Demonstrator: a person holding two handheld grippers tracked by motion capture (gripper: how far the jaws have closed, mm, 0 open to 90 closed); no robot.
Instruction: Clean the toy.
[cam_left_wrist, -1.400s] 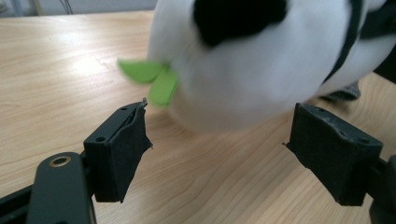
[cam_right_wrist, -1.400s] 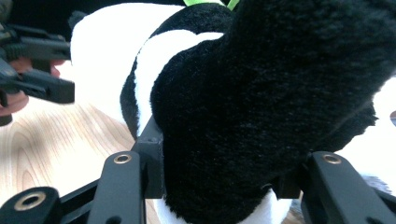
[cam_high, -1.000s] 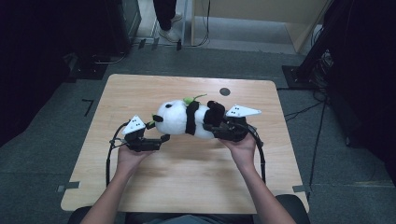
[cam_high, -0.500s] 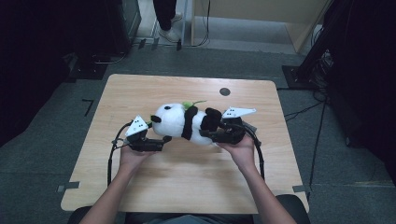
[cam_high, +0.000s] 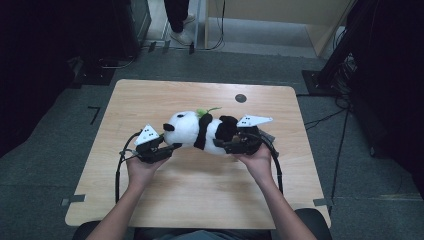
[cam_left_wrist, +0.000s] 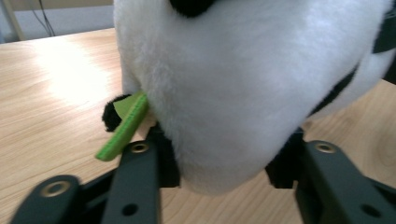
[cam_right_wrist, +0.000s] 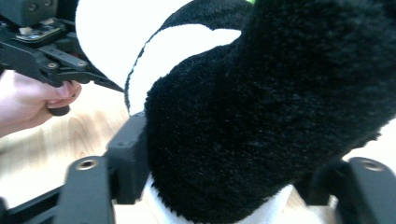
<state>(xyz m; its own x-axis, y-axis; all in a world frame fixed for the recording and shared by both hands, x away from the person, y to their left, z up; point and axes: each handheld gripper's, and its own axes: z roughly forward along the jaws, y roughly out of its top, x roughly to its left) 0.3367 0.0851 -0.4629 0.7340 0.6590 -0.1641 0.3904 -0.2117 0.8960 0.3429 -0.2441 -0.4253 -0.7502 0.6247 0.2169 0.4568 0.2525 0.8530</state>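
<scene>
Plush panda (cam_high: 200, 131) lying on its side near the middle of the wooden table (cam_high: 150, 100), head toward the person's left, black hind end toward the right. The left gripper (cam_high: 167, 149) meets the white head from the near left; in the left gripper view its two black jaws have just been closing and now press into the white plush on either side, with a green felt leaf (cam_left_wrist: 122, 128) jutting out beside one jaw. The right gripper (cam_high: 231, 146) takes the opposite end; in the right gripper view a black plush limb (cam_right_wrist: 261, 116) sits between its jaws, which have just been opening yet still touch the fur on both sides. The toy thus spans the gap between both tools. A small dark disc (cam_high: 240, 98) lies on the table beyond the panda, well apart.
</scene>
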